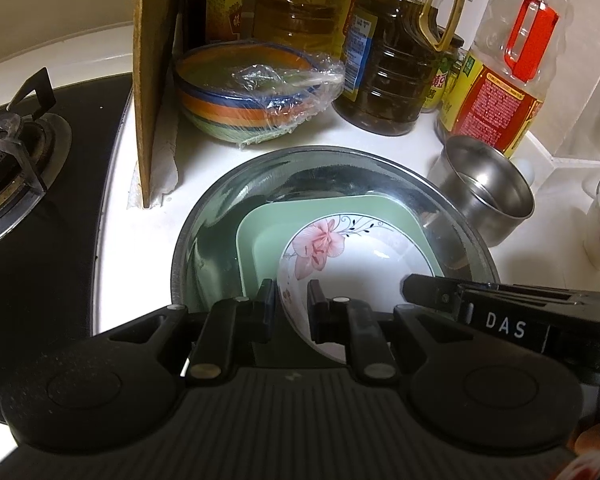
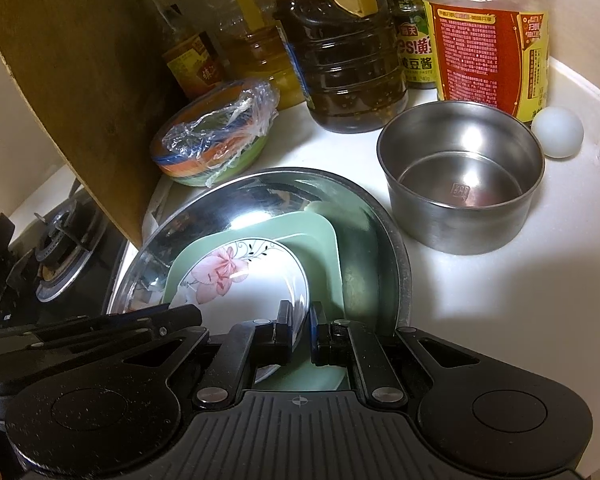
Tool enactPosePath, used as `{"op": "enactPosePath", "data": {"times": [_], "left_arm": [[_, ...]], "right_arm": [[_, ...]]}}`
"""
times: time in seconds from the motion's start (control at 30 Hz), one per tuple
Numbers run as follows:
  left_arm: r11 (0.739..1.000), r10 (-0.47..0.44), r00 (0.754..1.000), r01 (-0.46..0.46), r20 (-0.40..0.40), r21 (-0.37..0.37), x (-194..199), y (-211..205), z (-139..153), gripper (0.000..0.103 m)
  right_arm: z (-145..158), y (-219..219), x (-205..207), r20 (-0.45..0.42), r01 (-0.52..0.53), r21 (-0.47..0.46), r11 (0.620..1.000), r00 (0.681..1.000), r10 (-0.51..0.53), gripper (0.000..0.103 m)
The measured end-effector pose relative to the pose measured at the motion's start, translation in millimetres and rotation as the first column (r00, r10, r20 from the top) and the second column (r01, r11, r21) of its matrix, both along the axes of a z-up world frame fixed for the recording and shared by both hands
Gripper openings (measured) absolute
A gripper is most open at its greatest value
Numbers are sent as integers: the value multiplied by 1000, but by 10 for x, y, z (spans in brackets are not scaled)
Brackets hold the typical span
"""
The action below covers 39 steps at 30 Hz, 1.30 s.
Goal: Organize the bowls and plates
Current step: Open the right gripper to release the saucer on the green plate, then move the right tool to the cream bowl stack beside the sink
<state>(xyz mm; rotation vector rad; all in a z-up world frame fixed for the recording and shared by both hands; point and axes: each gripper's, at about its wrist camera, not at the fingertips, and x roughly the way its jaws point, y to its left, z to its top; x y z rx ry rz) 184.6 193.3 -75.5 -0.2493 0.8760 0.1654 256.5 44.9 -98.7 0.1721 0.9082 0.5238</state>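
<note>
A white bowl with a pink flower (image 1: 352, 256) (image 2: 252, 280) sits in a square green plate (image 1: 260, 232) (image 2: 324, 240), which lies in a large steel basin (image 1: 228, 188) (image 2: 384, 216). My left gripper (image 1: 292, 296) straddles the bowl's left rim, one finger inside and one outside, jaws close on it. My right gripper (image 2: 300, 316) straddles the bowl's right rim the same way. Each gripper shows at the edge of the other view.
A striped bowl under cling film (image 1: 252, 92) (image 2: 216, 136) stands behind the basin beside an upright wooden board (image 1: 152, 80) (image 2: 72, 80). A small steel pot (image 1: 488, 188) (image 2: 460, 184), oil and sauce bottles (image 1: 384, 60) (image 2: 488, 32), an egg (image 2: 557, 132) and a gas hob (image 1: 12, 152) surround it.
</note>
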Motion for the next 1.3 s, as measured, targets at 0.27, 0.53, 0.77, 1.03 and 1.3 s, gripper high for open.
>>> {"op": "enactPosePath", "data": {"times": [0.27,0.53,0.77,1.03,1.3], "left_arm": [[1000,1,999,-2,40,13,-130,-20,147,15],[1000,-8,998,6,63,18,-396,-98,316,23],[1000,-17,999,15,51,22,-712,-248,401,29],[998,-63,997,63,36,13,-1017,-589,458,30],[991,-133,991,133,29,15,-1230,-1051,491,31]], "right_arm": [[87,-55,-91,36,0,38,999,999,-2,32],[298,-232,-328,74,-8,113,994,997,-1,55],[358,-575,-654,49,11,147,989,999,-19,62],[404,-1015,-1073,21,55,126,991,998,-58,64],[411,-1413,-1484,6,99,80,992,995,-100,64]]}}
